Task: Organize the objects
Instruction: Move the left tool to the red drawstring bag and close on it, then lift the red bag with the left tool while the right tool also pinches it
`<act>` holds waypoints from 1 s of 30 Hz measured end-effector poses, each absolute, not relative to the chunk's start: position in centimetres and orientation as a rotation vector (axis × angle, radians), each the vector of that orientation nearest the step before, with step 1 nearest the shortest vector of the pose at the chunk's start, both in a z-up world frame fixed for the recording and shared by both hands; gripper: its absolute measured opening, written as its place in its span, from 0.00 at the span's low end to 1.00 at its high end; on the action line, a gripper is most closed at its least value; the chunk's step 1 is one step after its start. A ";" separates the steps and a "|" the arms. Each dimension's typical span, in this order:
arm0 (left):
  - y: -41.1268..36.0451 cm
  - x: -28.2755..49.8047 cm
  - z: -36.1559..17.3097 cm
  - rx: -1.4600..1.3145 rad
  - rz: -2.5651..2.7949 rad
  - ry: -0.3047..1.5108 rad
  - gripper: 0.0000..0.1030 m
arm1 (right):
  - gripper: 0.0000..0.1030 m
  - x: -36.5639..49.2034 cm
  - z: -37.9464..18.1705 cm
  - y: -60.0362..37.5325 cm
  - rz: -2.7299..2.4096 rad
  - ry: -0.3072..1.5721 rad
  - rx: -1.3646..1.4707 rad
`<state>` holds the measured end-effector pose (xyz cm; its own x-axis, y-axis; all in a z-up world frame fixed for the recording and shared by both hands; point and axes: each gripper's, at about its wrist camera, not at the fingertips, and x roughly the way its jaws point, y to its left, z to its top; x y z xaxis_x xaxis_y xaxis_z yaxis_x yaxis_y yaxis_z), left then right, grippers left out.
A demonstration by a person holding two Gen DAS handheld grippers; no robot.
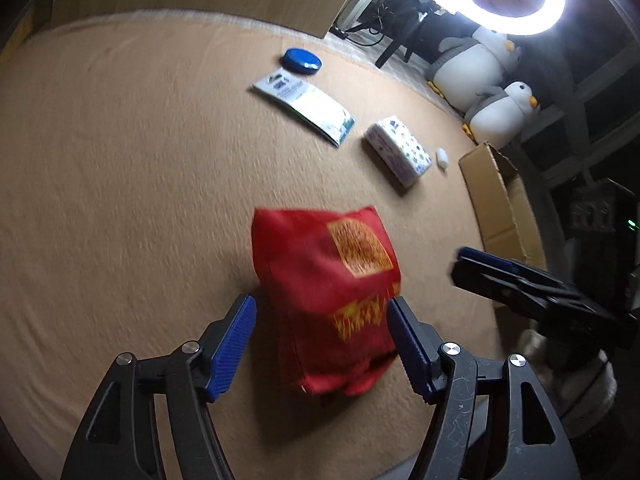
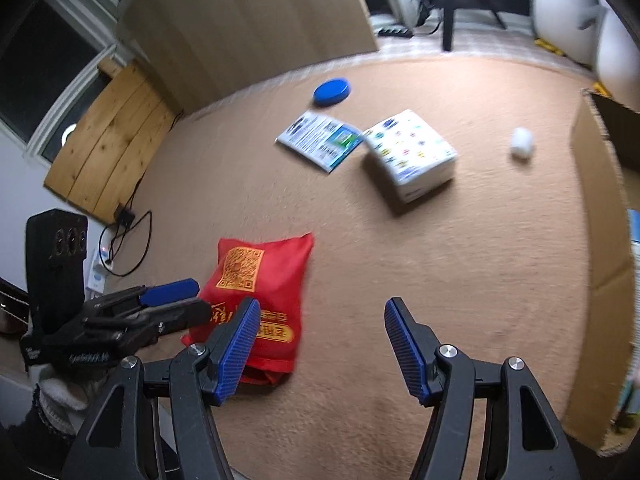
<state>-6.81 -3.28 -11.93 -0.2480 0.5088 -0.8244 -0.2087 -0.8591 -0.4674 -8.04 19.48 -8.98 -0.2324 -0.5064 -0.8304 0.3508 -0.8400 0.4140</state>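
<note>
A red fabric bag (image 1: 328,296) with a yellow QR print lies on the tan carpet, between the fingers of my left gripper (image 1: 322,344), which is open around it. It also shows in the right wrist view (image 2: 260,292). My right gripper (image 2: 320,344) is open and empty over bare carpet, to the right of the bag. Farther off lie a white patterned tissue pack (image 2: 412,152), a flat white-and-blue packet (image 2: 320,138), a blue round lid (image 2: 331,91) and a small white object (image 2: 521,142).
An open cardboard box (image 1: 500,204) stands at the right edge of the carpet (image 1: 120,160); it also shows in the right wrist view (image 2: 600,280). Plush penguins (image 1: 480,64) and a lit ring light (image 1: 520,0) are behind it. A wooden panel (image 2: 240,20) stands at the back.
</note>
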 end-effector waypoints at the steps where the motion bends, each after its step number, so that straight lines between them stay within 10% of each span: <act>1: -3.3 -6.7 -12.1 -1.566 2.132 -0.371 0.69 | 0.59 -8.2 -9.2 19.1 -2.084 -0.195 1.508; 30: 0.2 -7.1 -11.6 -1.517 2.071 -0.292 0.54 | 0.53 -9.0 -11.1 16.3 -1.921 -0.301 1.598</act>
<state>-7.15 0.23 -11.64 -0.2111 0.5469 -0.8101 -0.3019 -0.8248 -0.4781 -8.96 16.32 -11.14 -0.0811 -0.5840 -0.8077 0.3089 -0.7852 0.5368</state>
